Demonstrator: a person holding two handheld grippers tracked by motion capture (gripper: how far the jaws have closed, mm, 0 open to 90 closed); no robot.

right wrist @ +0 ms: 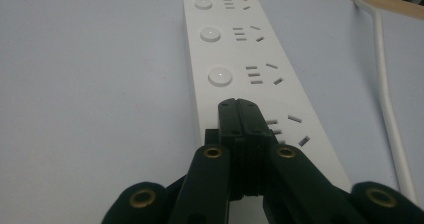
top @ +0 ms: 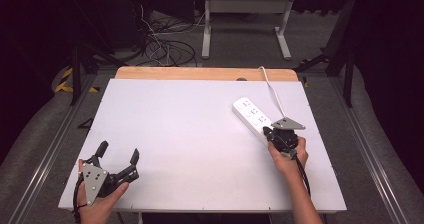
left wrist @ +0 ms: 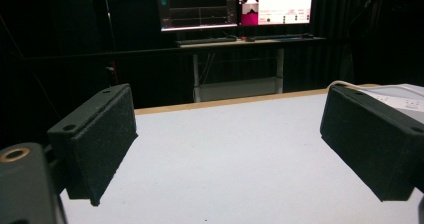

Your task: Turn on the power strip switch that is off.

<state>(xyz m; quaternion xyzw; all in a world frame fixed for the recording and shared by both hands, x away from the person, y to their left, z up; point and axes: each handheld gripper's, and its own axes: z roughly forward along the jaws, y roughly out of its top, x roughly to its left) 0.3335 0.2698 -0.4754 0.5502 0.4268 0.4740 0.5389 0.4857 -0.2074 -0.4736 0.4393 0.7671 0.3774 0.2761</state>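
Strip (top: 252, 116) lies flat at 2 o'clock on the table (top: 190, 134), right gripper (right wrist: 239, 106) clenched empty, tips down over the nearest of four buttons — press looks under way, three buttons beyond untouched — left gripper (top: 119, 153) rests at 8 o'clock, released, holding nothing.

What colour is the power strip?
White, with round white buttons; the power strip shows best in the right gripper view.
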